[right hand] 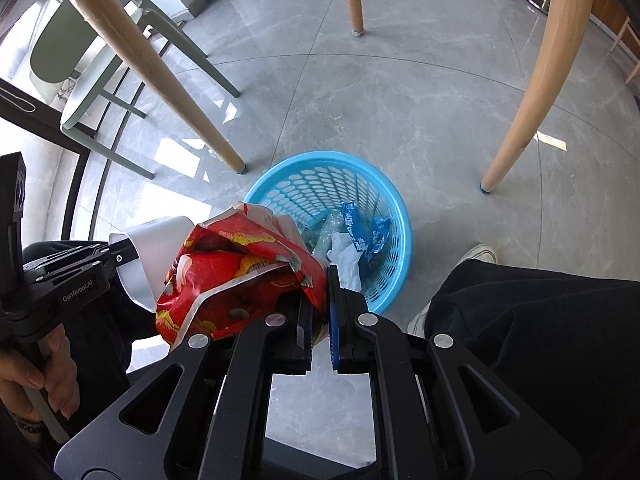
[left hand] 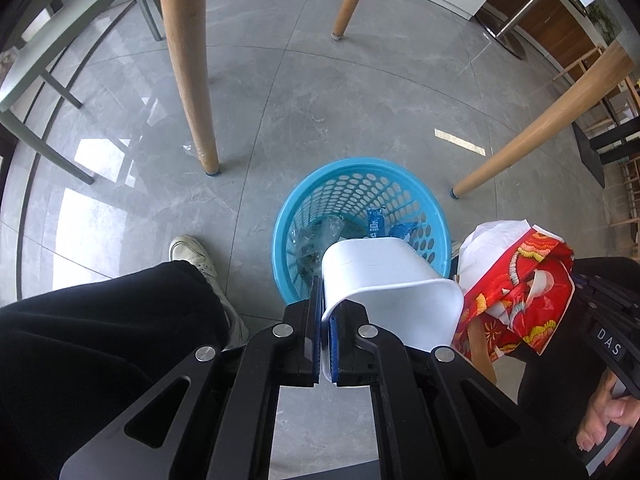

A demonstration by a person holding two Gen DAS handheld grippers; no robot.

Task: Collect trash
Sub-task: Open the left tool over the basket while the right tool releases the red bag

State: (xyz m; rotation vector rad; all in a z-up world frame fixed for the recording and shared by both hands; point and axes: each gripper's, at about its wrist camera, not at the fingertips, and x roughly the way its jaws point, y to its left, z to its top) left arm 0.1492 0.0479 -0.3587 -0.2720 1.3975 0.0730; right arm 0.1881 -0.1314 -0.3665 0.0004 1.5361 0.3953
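Observation:
A blue perforated waste basket [left hand: 400, 184] stands on the grey floor and holds clear plastic and blue wrappers [left hand: 374, 222]; it also shows in the right wrist view [right hand: 304, 168]. My left gripper [left hand: 325, 312] is shut on the rim of a white paper cup [left hand: 384, 276], held over the basket's near edge. My right gripper [right hand: 320, 292] is shut on a crumpled red patterned bag [right hand: 240, 276], held just left of the basket. The bag [left hand: 516, 280] and cup [right hand: 156, 252] each show in the other view.
Wooden table legs [left hand: 188, 72] [left hand: 548, 116] [right hand: 536, 80] stand around the basket. A pale green chair [right hand: 100, 60] is to the left. My black-trousered legs [left hand: 104, 344] and white shoes [left hand: 192, 252] [right hand: 478, 254] flank the basket.

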